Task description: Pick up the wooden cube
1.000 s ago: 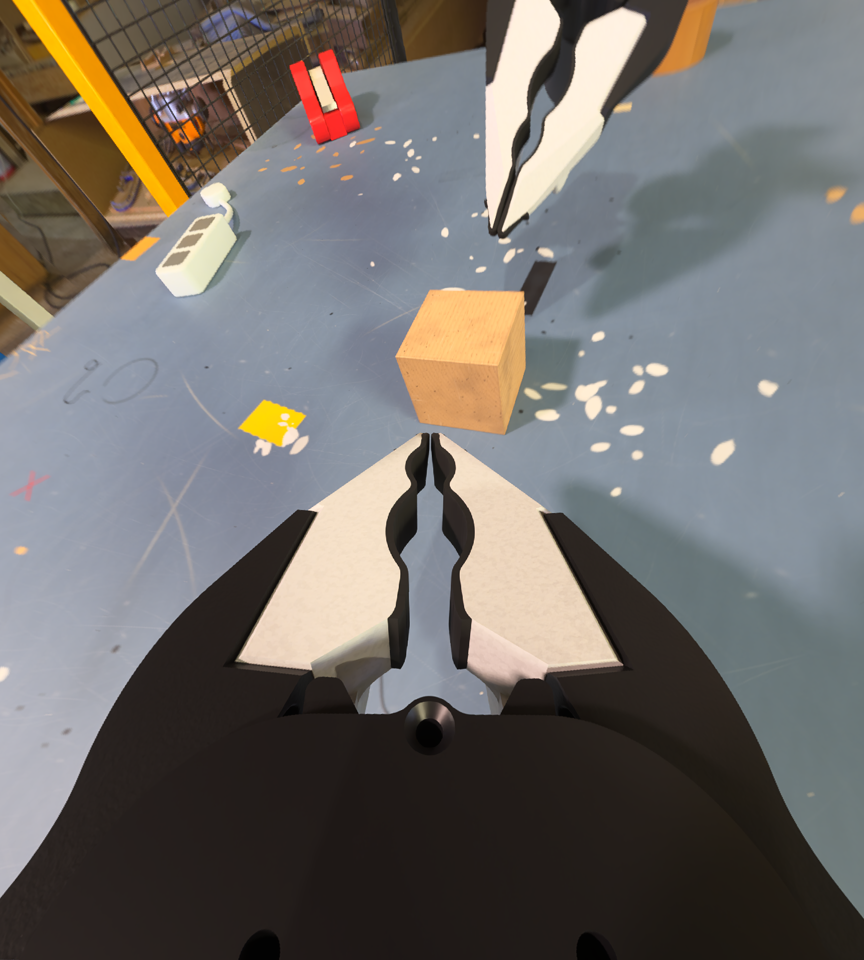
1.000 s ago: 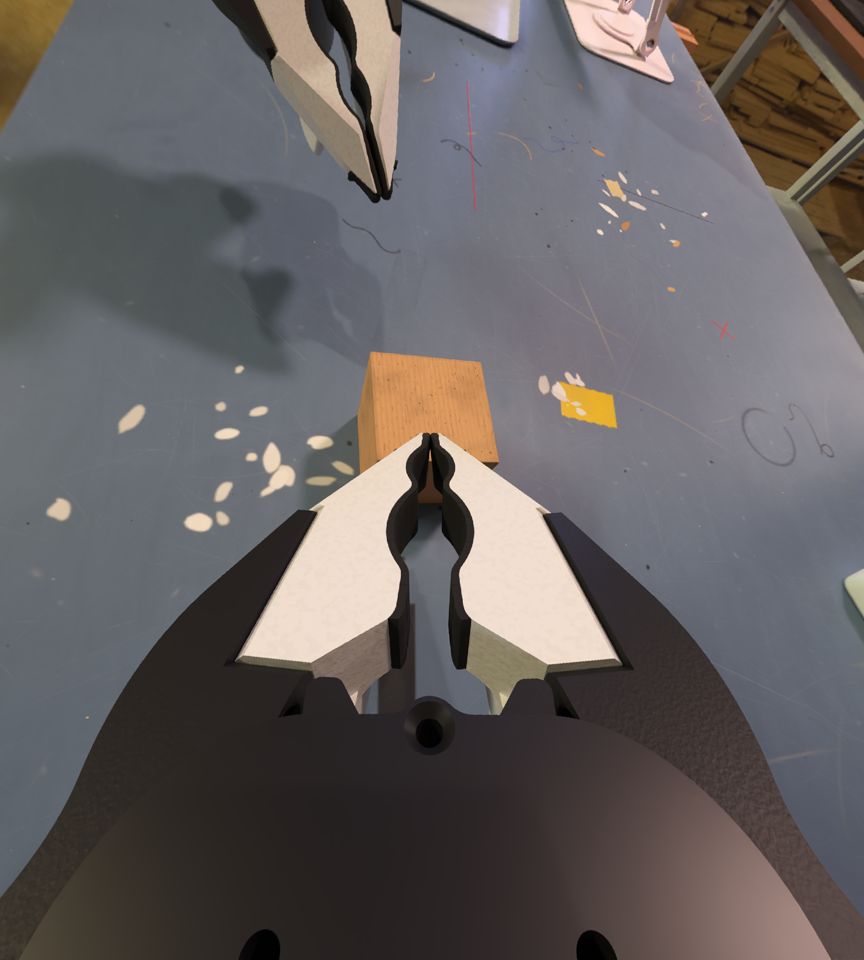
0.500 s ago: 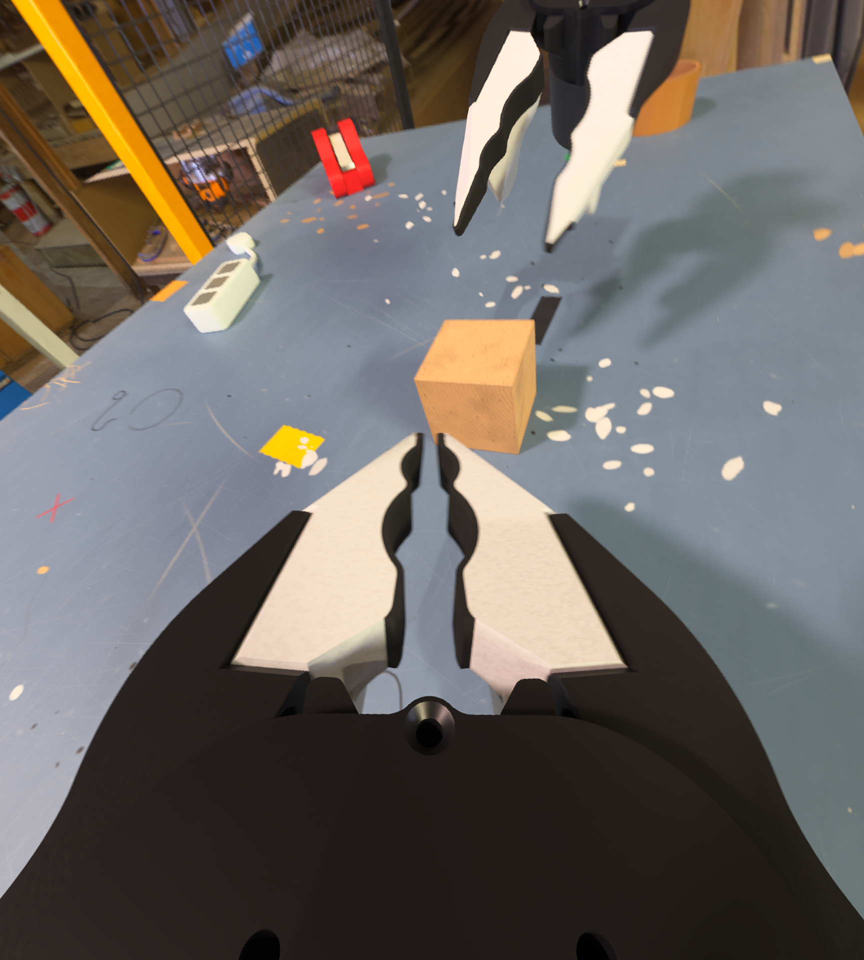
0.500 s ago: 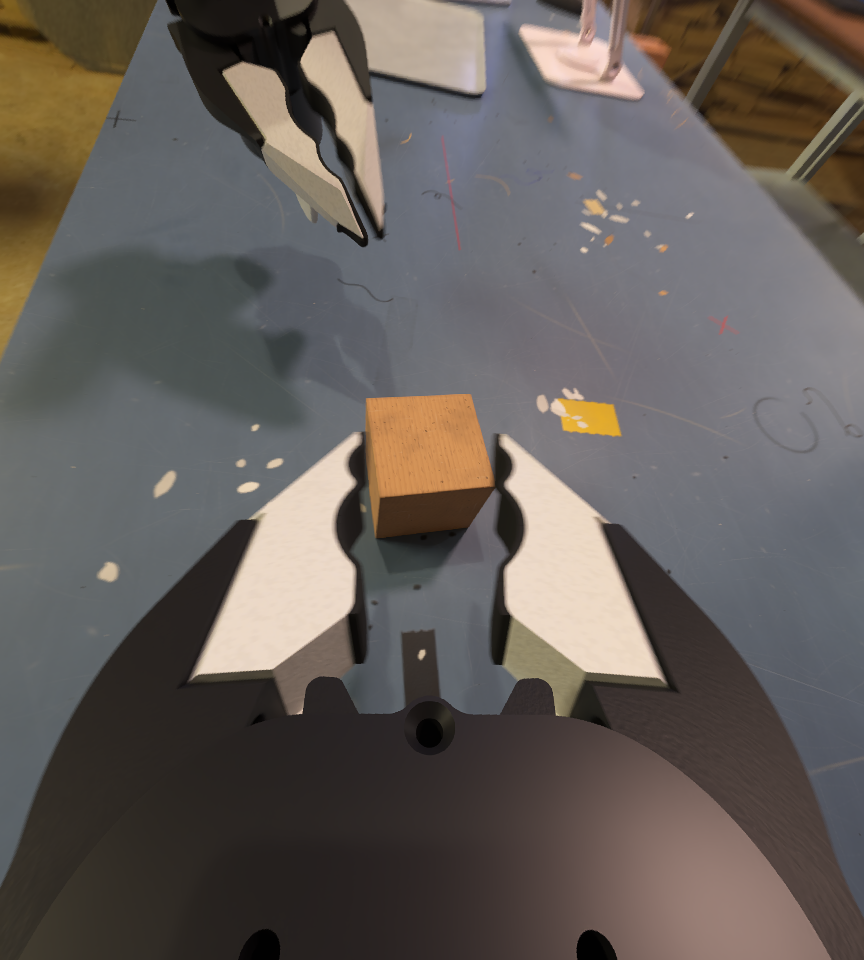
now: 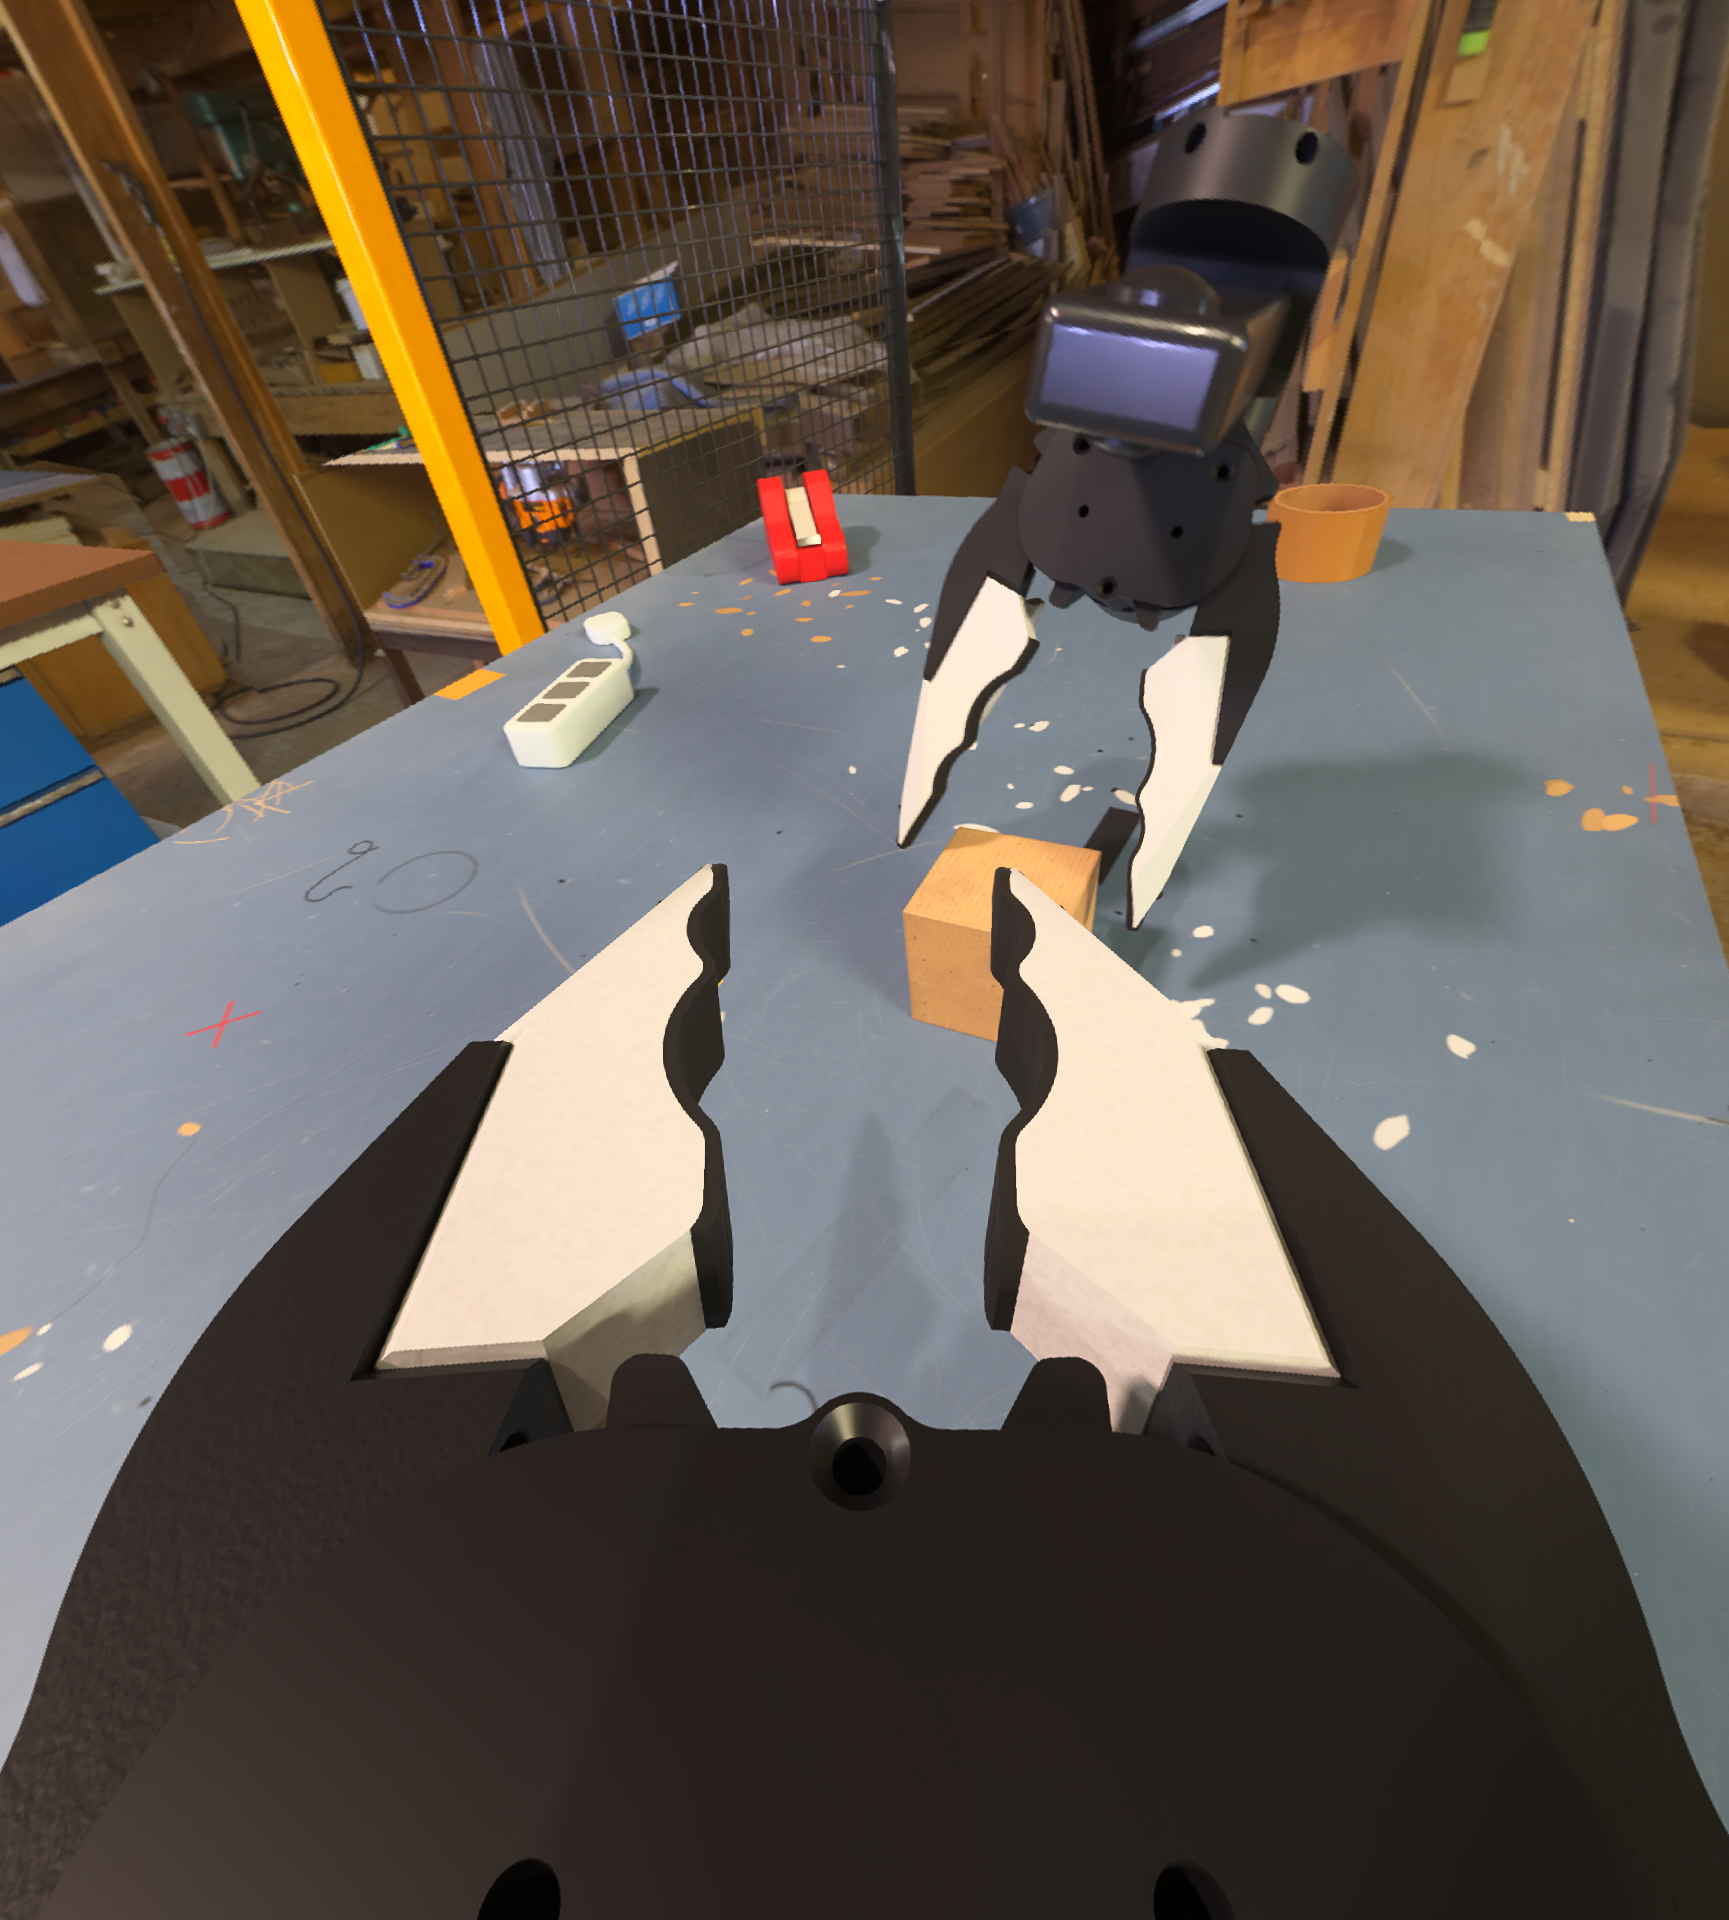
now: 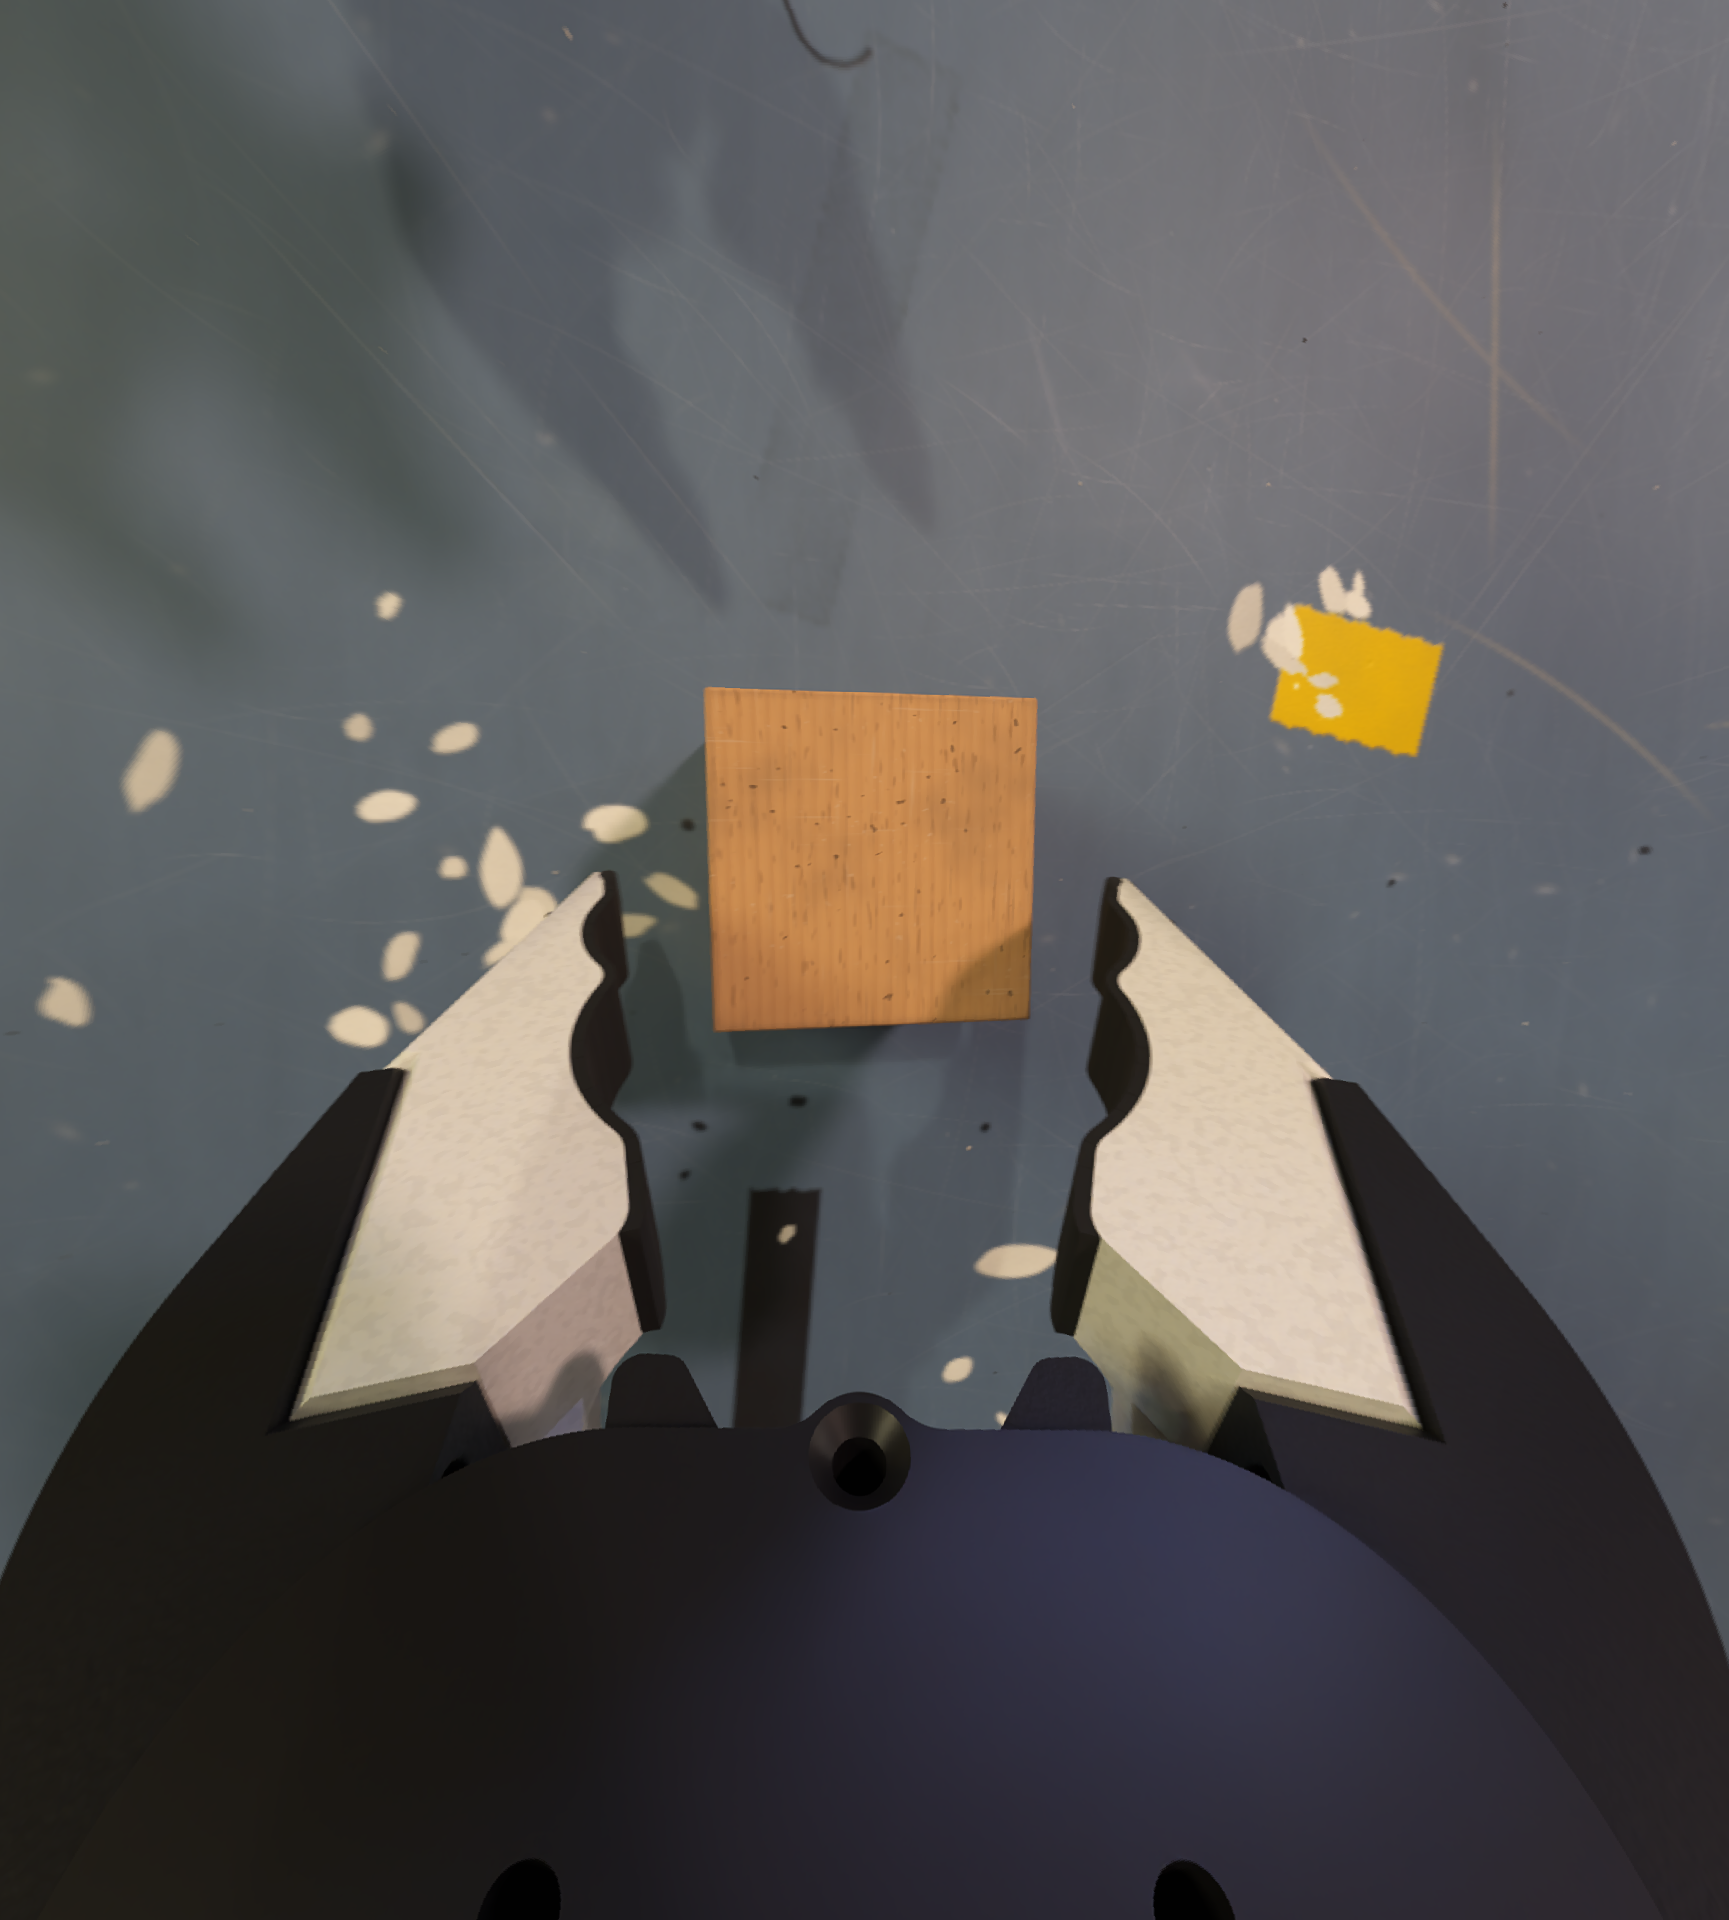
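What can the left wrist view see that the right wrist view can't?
Only the left wrist view shows the red block, the white power strip, the orange pot, the wire fence, and the whole right gripper hanging open over the cube.

Only the right wrist view shows the cube's top straight from above, plus the yellow patch.

Both share the wooden cube, the blue table with pale flecks, and an open gripper up front; the left gripper is open too.

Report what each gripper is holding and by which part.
Nothing is held. The right gripper hangs open above the wooden cube; the left gripper is open too, beside it.
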Controlling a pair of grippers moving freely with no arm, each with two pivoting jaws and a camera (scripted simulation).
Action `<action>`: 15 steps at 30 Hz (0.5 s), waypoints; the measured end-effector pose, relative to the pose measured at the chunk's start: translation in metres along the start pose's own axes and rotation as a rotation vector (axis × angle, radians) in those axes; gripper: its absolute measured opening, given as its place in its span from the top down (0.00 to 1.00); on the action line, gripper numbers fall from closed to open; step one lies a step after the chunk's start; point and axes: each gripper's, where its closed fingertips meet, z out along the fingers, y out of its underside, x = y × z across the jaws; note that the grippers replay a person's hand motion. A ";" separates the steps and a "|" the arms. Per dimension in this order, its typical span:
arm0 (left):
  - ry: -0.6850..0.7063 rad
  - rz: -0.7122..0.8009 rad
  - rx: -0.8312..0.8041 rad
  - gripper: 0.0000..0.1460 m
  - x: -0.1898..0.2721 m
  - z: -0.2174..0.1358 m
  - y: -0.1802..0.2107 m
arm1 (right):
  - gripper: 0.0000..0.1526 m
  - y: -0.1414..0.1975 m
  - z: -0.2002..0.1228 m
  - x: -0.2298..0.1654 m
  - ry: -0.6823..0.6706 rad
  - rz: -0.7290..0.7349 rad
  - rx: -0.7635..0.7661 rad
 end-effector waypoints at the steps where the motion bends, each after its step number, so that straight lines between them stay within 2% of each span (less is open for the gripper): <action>1: -0.012 0.003 -0.001 0.66 -0.002 -0.002 0.001 | 0.45 0.001 0.003 0.002 0.024 -0.017 -0.009; 2: -0.026 0.005 -0.006 0.66 -0.004 -0.004 0.001 | 0.49 0.000 0.004 0.004 0.036 -0.028 -0.008; 8: -0.079 0.014 -0.046 0.67 -0.014 -0.006 0.009 | 0.58 -0.003 0.005 0.005 0.044 -0.014 0.049; 15: -0.116 0.040 -0.101 0.67 -0.018 0.003 0.019 | 0.58 -0.002 0.000 0.003 0.158 -0.057 0.063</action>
